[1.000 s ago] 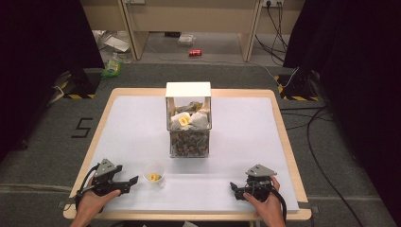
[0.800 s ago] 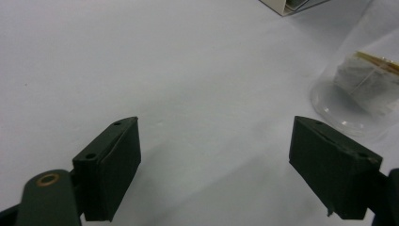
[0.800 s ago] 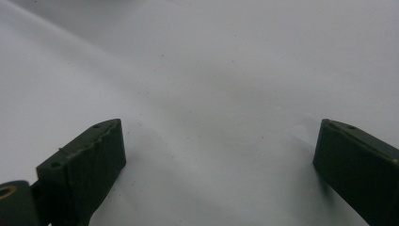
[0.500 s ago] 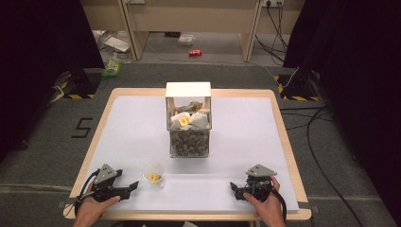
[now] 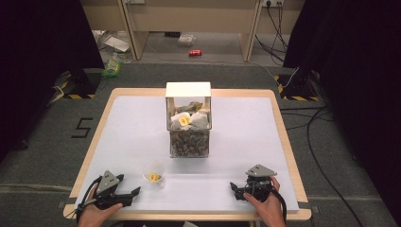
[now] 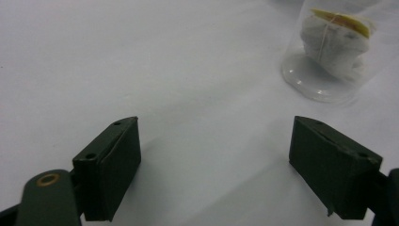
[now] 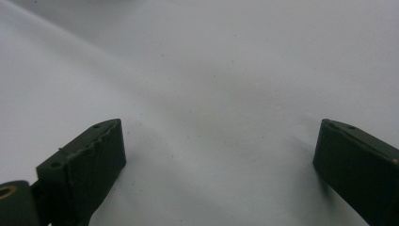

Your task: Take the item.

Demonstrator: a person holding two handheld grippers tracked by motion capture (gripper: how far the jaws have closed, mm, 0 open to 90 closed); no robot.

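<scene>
The left gripper (image 5: 126,195) rested wide open and empty; the cup (image 5: 153,172), tea bag (image 5: 152,177) inside, stood at its two o'clock, probably just set down. The right gripper (image 5: 240,190) lay open, idle.

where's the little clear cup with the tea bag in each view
High view: the cup stands near the front edge of the table, right of the left gripper and in front of the box.
Left gripper view: the cup is at upper right, beyond the right jaw, apart from it.
Right gripper view: I can't find it there.
Shared landmark: the white table top.
</scene>
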